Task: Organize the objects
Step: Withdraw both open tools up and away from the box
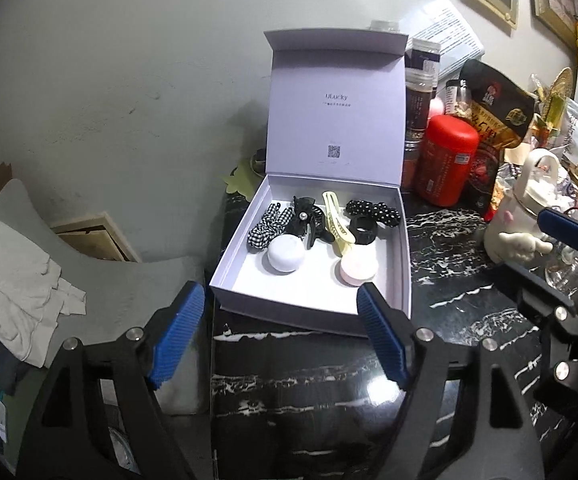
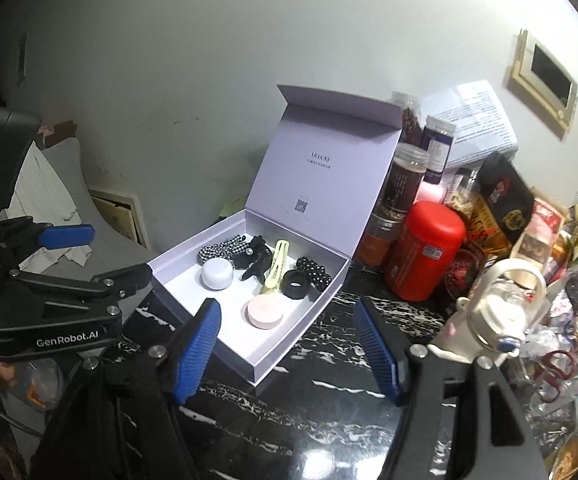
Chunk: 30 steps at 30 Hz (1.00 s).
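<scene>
Both my grippers hang released and empty, jaws spread wide: the left gripper [image 1: 281,332] just short of the near rim of the pale lilac cardboard gift box [image 1: 406,248], the right gripper [image 2: 289,344] at its near right corner.

The box sits on the glossy black white-veined marble tabletop [image 1: 309,392], straight ahead of my left jaws, its hinged lid [image 1: 335,120] standing upright at the far side. Inside lie a gingham fabric scrunchie [image 1: 267,226], a glossy black claw clip [image 1: 309,220], a pale yellow plastic clip [image 1: 337,220], a black dotted scrunchie [image 1: 373,210], a ribbed black ring [image 1: 363,231], a smooth white round case [image 1: 285,255] and a matte pink round case [image 1: 358,269].

I judge the sorting nearly done, with closing likely next: one gripper must reach past the contents, catch the lid's top edge and fold it toward me without shoving the light box. The red cylindrical canister [image 1: 447,160] stands beyond my right jaws, close beside the lid.
</scene>
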Each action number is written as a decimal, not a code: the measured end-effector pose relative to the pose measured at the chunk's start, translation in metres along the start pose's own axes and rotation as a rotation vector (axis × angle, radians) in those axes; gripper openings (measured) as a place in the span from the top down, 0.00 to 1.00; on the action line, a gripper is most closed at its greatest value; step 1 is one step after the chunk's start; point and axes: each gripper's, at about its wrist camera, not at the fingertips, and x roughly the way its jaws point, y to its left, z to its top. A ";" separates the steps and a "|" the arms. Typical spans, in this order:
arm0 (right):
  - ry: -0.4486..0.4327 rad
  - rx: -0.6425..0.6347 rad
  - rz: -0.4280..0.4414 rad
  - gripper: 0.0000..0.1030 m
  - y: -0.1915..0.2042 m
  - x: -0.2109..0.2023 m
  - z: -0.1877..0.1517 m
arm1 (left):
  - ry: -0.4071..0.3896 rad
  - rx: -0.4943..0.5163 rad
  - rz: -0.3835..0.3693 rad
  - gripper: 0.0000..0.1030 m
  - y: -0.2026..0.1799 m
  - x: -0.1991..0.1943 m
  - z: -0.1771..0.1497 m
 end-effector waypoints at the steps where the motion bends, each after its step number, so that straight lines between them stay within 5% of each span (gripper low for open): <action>1: -0.001 -0.002 -0.002 0.32 0.001 -0.005 -0.001 | -0.004 0.003 -0.003 0.23 -0.001 -0.003 -0.001; 10: -0.017 0.011 -0.027 0.32 0.008 -0.044 -0.019 | -0.047 0.030 -0.011 0.18 -0.005 -0.039 -0.020; 15: -0.010 0.050 -0.044 0.28 0.006 -0.061 -0.035 | -0.047 0.004 0.012 0.02 -0.006 -0.053 -0.038; 30: 0.027 0.041 -0.028 0.28 0.017 -0.080 -0.088 | 0.023 0.047 0.013 0.02 -0.014 -0.063 -0.094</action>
